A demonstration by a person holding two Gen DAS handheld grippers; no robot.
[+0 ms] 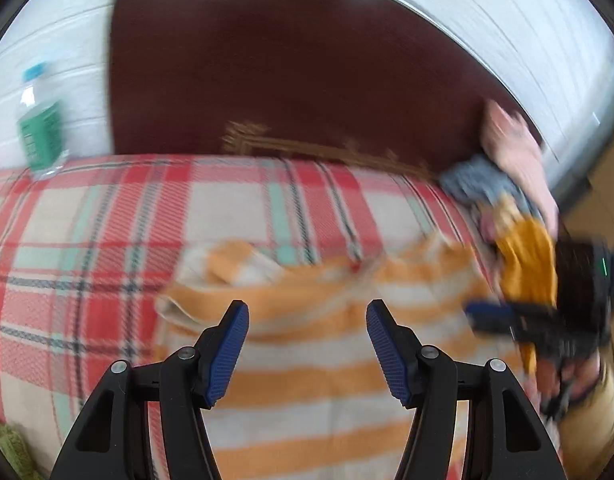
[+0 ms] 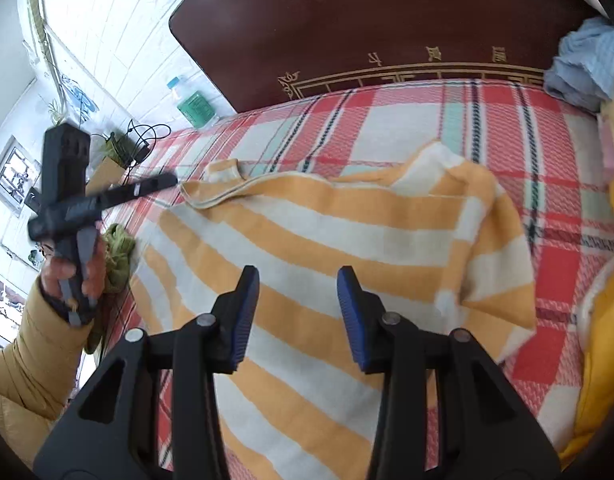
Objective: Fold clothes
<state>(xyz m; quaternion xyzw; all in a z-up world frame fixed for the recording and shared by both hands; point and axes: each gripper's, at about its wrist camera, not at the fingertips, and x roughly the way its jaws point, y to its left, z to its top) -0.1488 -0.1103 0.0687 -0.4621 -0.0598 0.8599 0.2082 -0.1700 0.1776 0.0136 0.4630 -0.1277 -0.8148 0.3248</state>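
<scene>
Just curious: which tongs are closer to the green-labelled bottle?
Left. The left tongs hover on the bottle side of the sweater; the right tongs hover over its opposite side.

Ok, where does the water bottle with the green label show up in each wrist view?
Left wrist: the water bottle stands at the far left edge, blurred, at the far edge of the plaid bedcover.
Right wrist: the bottle sits upper left of centre, just left of the headboard's corner.
Shared landmark: the dark red headboard with gold trim, to the bottle's right in both views.
</scene>
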